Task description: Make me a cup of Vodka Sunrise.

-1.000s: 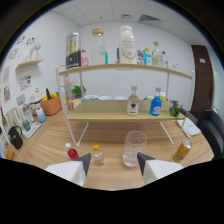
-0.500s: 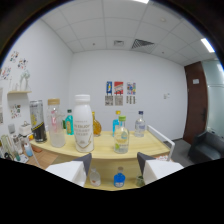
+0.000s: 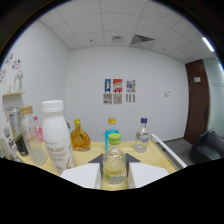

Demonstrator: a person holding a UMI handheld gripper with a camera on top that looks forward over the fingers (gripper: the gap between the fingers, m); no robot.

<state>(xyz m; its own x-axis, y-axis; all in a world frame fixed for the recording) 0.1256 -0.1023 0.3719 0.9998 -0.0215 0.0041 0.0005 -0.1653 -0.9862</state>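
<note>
My gripper [image 3: 114,165] is level with the top shelf [image 3: 159,151], and its white fingers [image 3: 80,176] are spread to either side. Between the fingertips stands a small clear bottle with a green cap [image 3: 114,161], resting on the shelf, with the dark tips close to its sides. Whether the pads touch it I cannot tell. Just behind it is a blue bottle with a yellow cap [image 3: 111,131]. A clear bottle with a dark blue cap [image 3: 142,136] stands to the right, beyond the fingers.
Left of the fingers stands a tall white bottle labelled ENJOY [image 3: 55,141], with an amber round bottle [image 3: 80,137] behind it. Further left are clear bottles [image 3: 27,141]. Posters [image 3: 117,91] hang on the far wall, and a dark door [image 3: 198,105] is to the right.
The view has risen from the table and lower shelf to the top shelf and moved in closer. The green-capped bottle now stands between the fingertips.
</note>
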